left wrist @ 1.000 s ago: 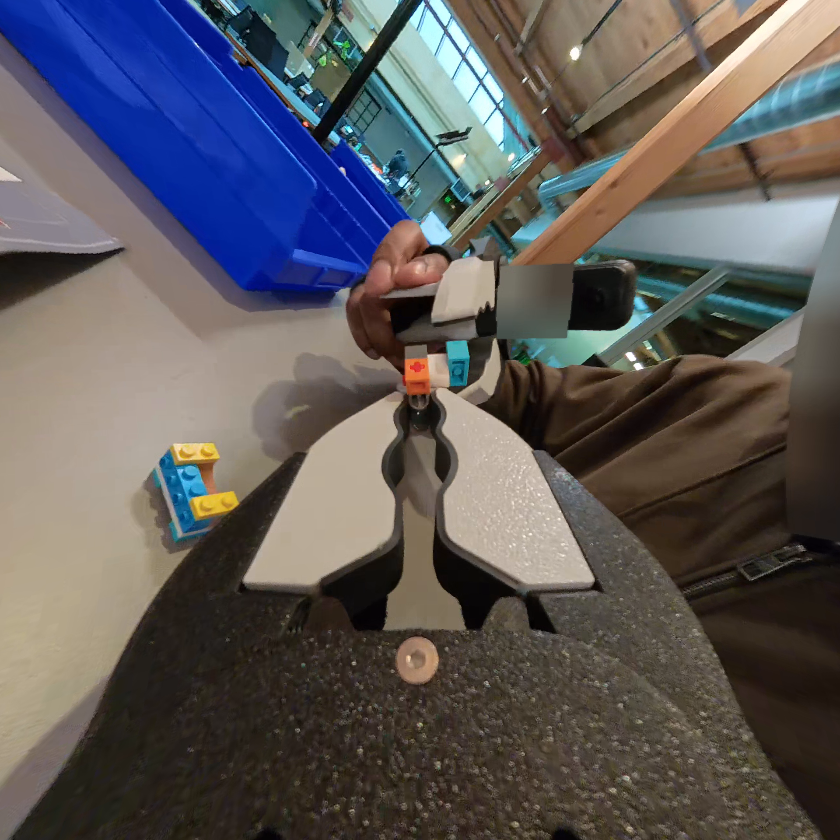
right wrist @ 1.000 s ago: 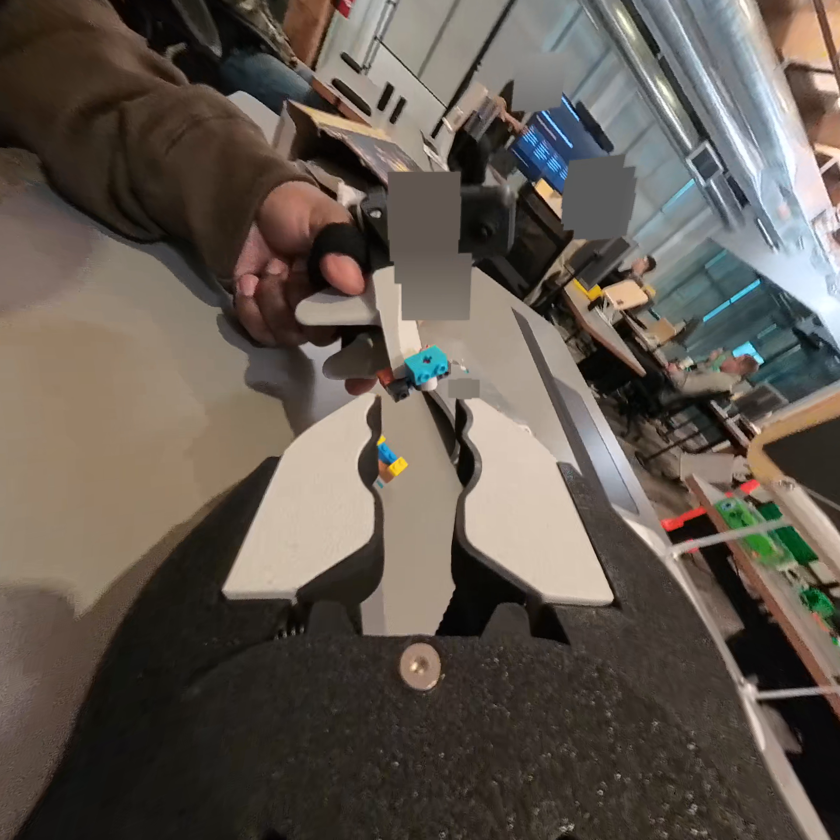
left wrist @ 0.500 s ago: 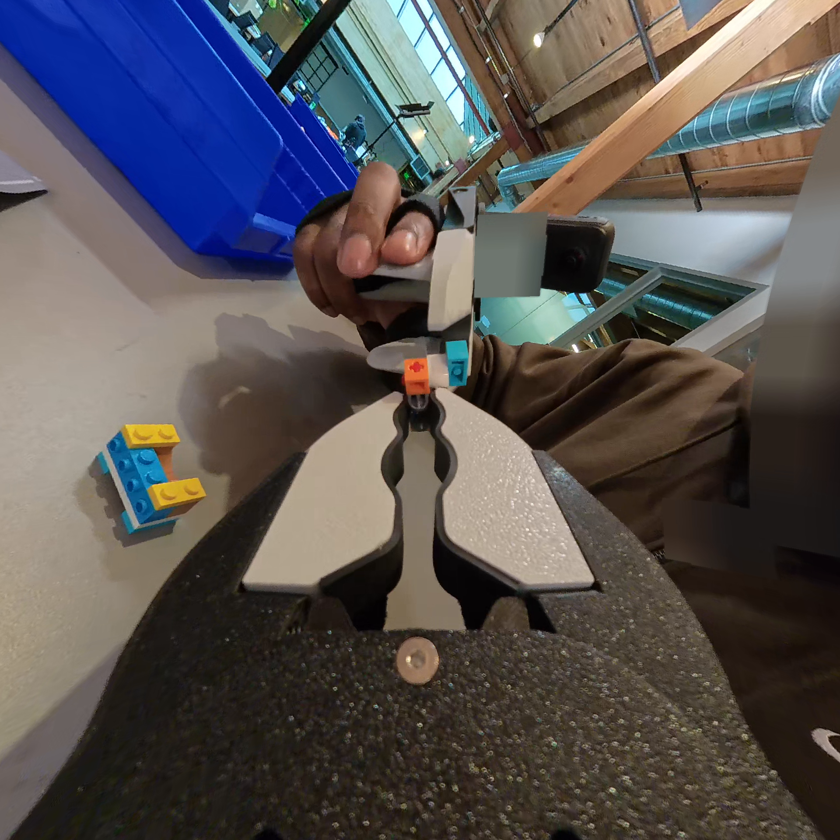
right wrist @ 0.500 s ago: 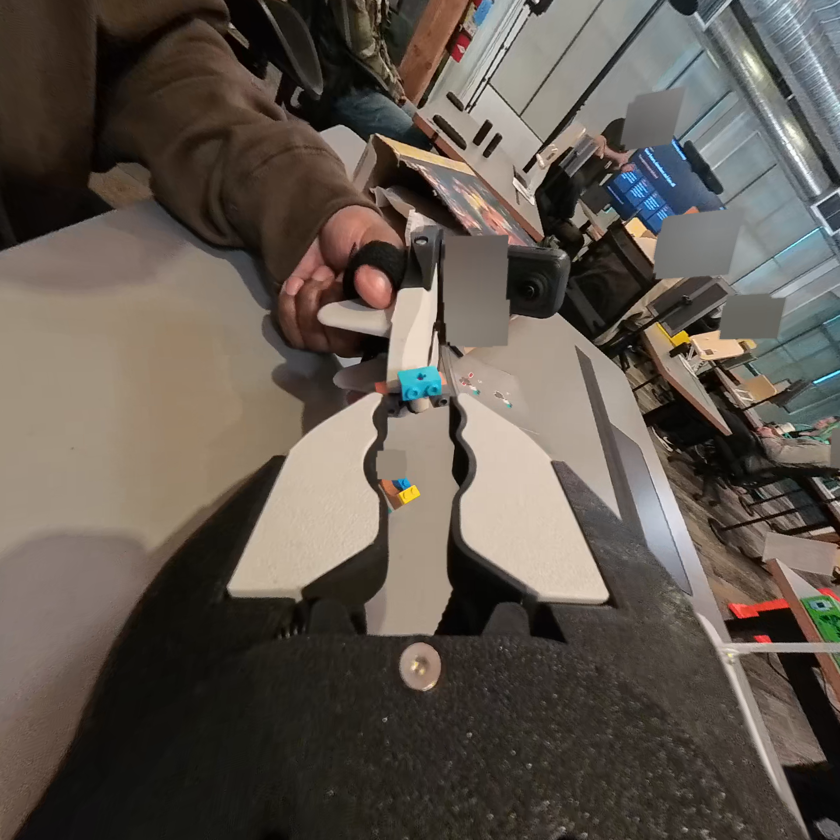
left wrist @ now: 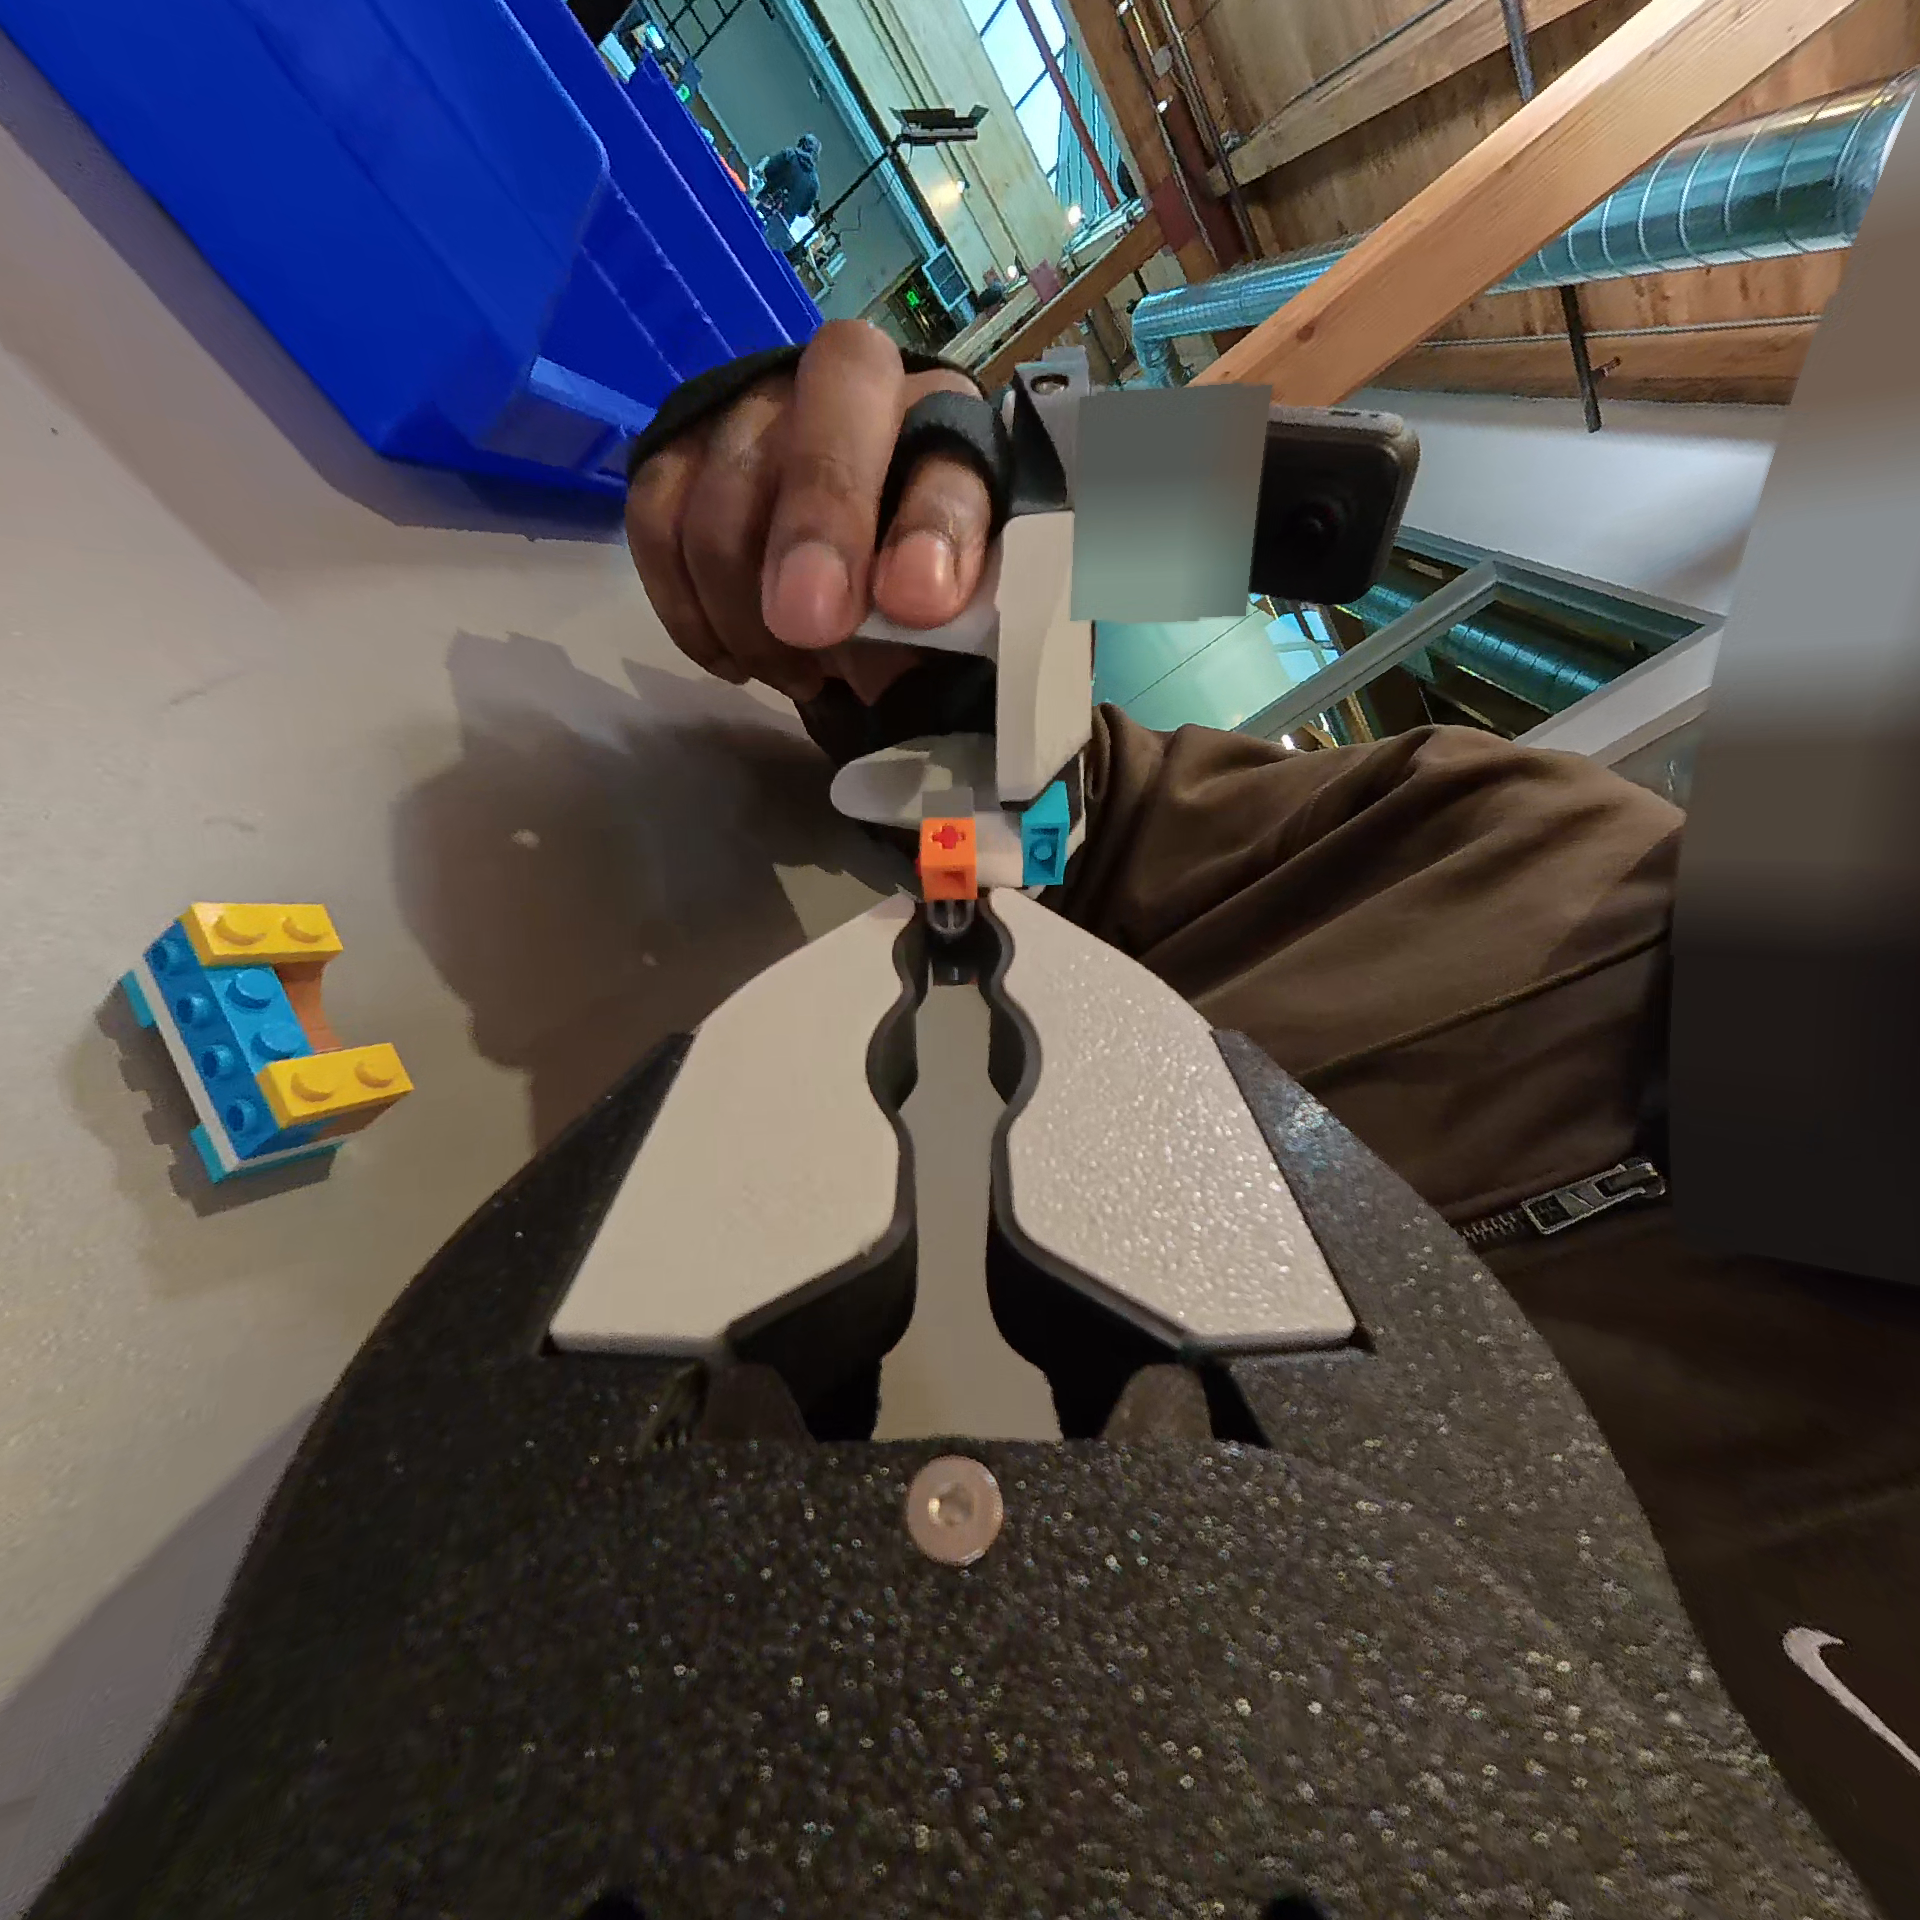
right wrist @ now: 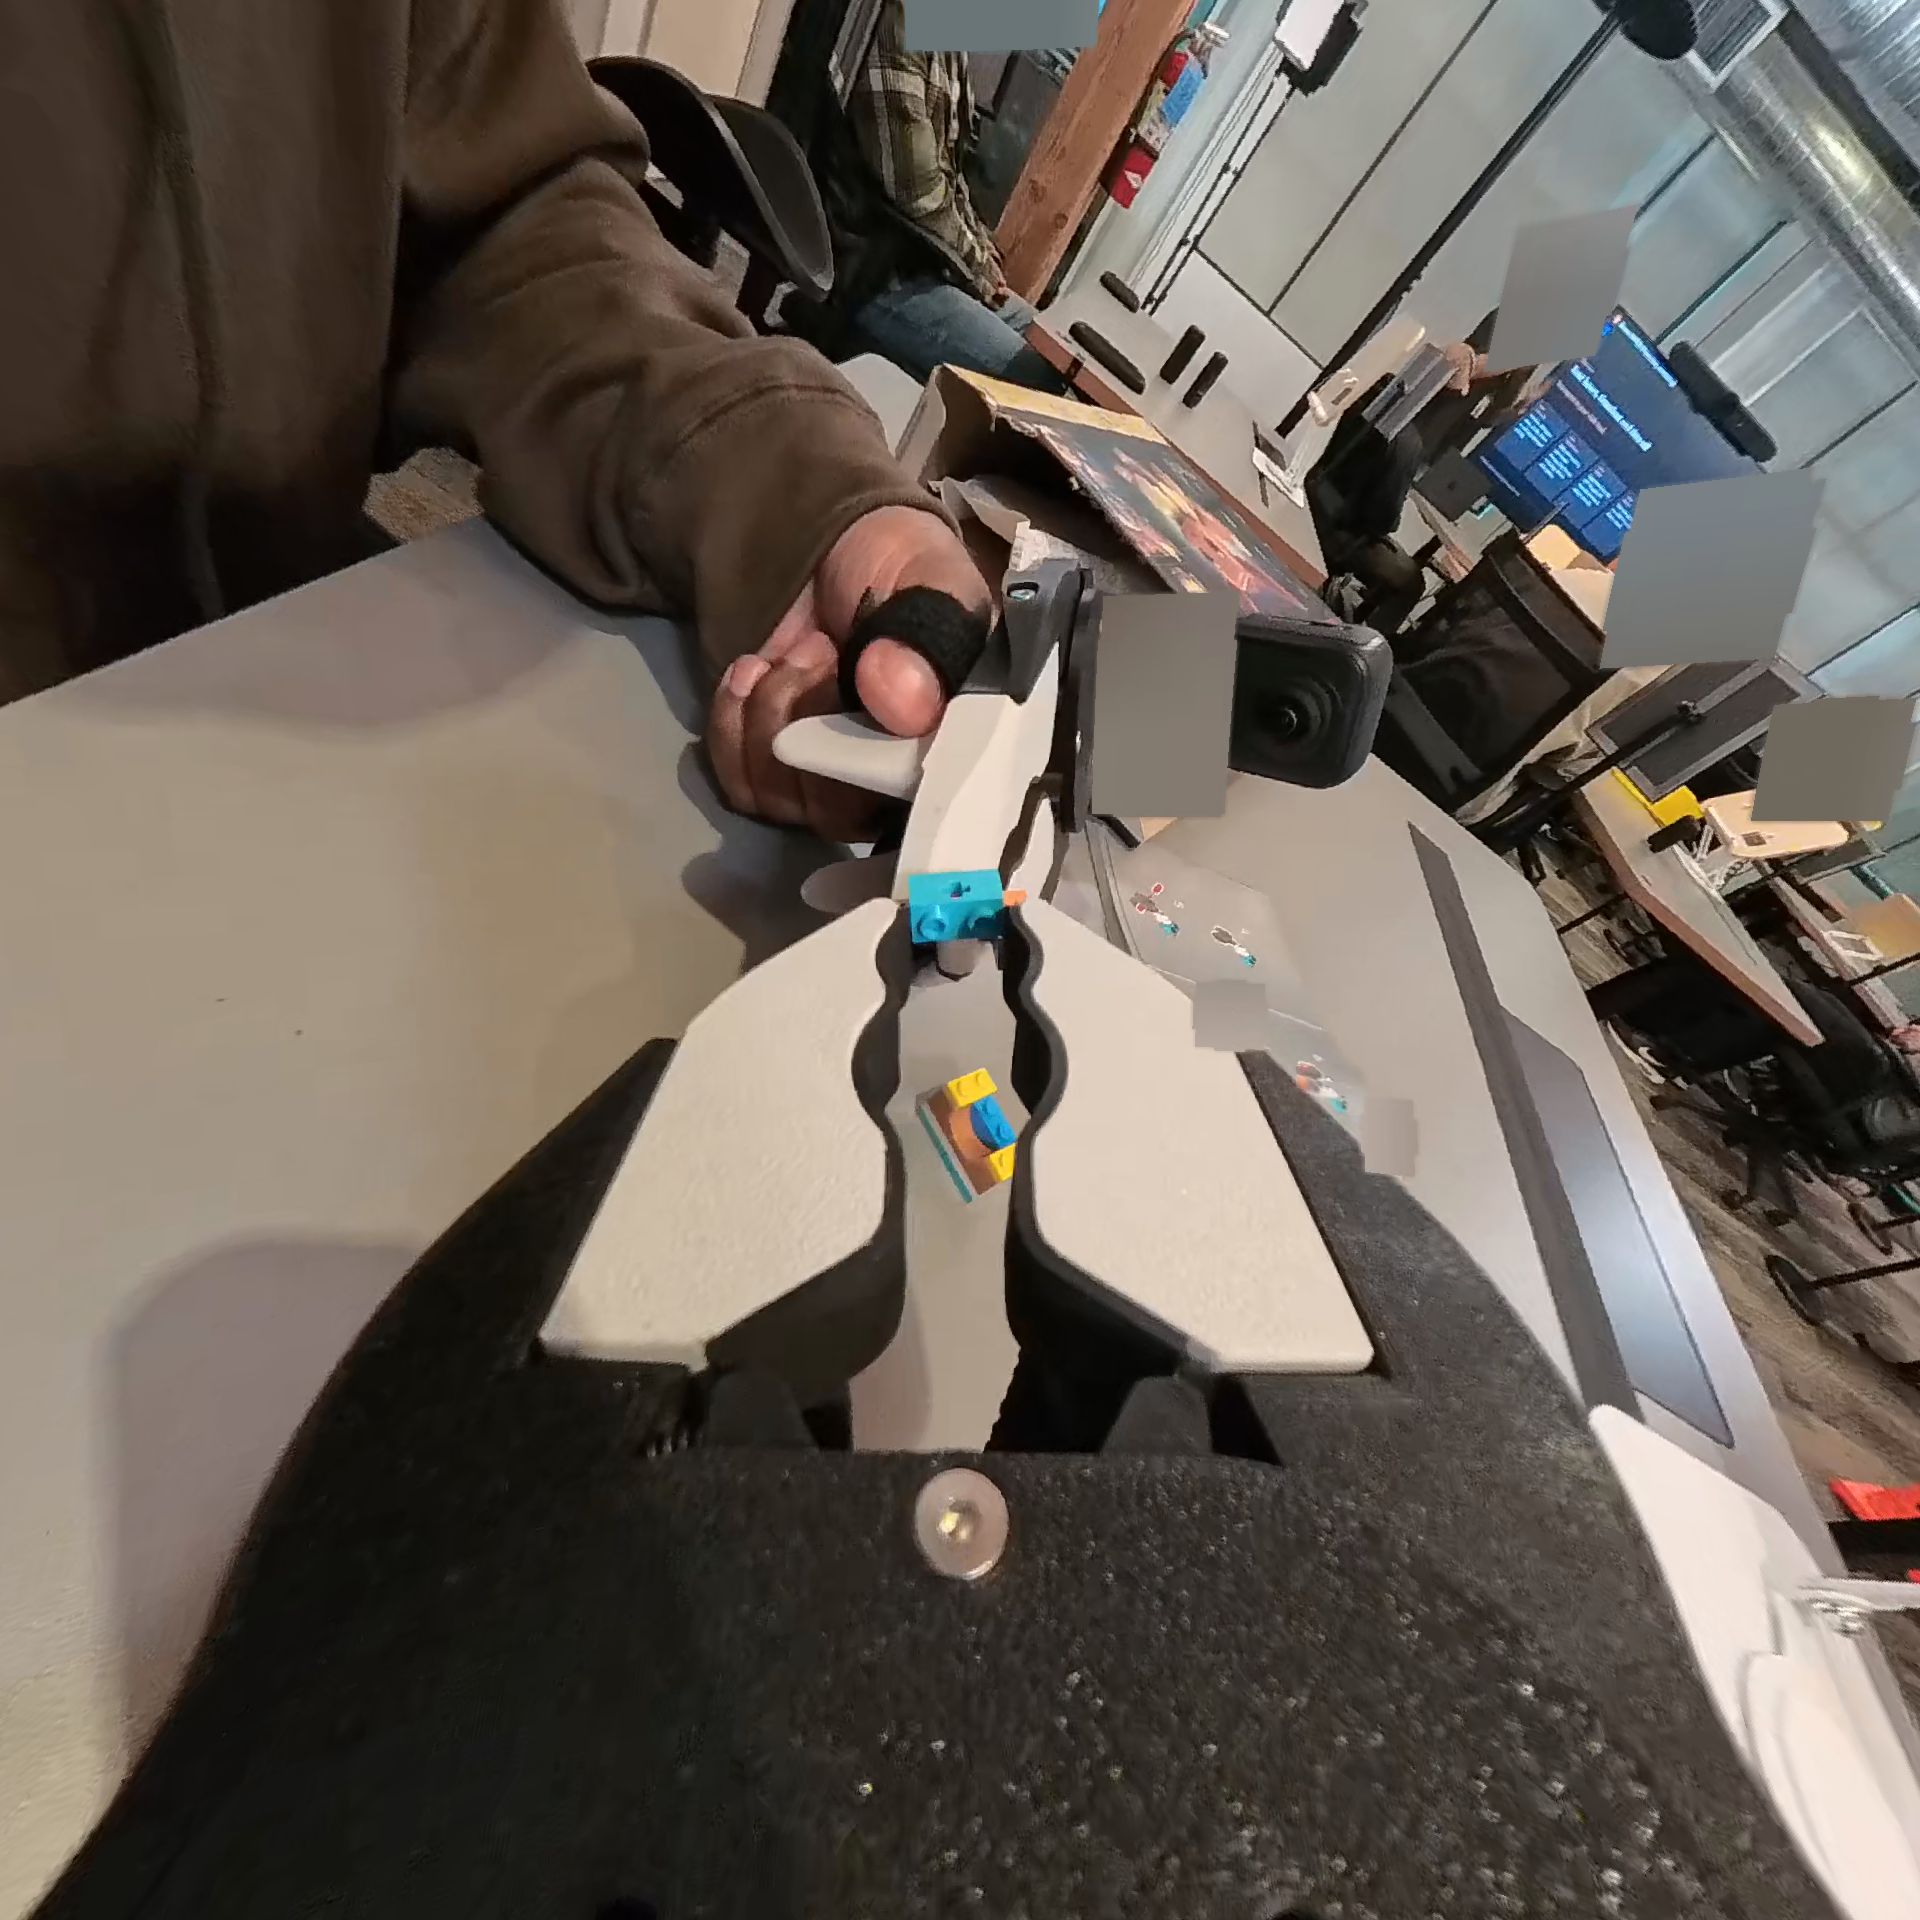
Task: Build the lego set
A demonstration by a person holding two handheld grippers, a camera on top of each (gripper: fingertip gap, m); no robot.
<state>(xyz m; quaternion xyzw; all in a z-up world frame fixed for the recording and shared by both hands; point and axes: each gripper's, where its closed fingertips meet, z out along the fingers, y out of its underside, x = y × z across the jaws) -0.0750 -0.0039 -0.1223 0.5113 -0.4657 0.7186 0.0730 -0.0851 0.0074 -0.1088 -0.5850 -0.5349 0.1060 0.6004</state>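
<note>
- Left hand-held gripper: jaws narrow, tips pinching a small grey pin stuck into the underside of an orange brick; held up off the counter.
- Right hand-held gripper: jaws narrow, tips clamped on a blue brick; a bit of orange shows at its right edge.
- The two hand-held grippers meet tip to tip; orange and blue bricks sit side by side with a pale piece between them; cannot tell if they are fully joined.
- In the left wrist view the right hand grips the other tool's handle, black strap over one finger, camera mounted on top.
- In the right wrist view the left hand does the same, brown sleeve behind.
- Partial lego build, blue base with yellow bricks and a brown part, lies on the counter, left of the left hand-held gripper, well apart from both tools.
- Blue bins at the far left of the counter.
- Opened cardboard box far behind the left hand; small loose pieces scattered on the counter right of it.
</note>
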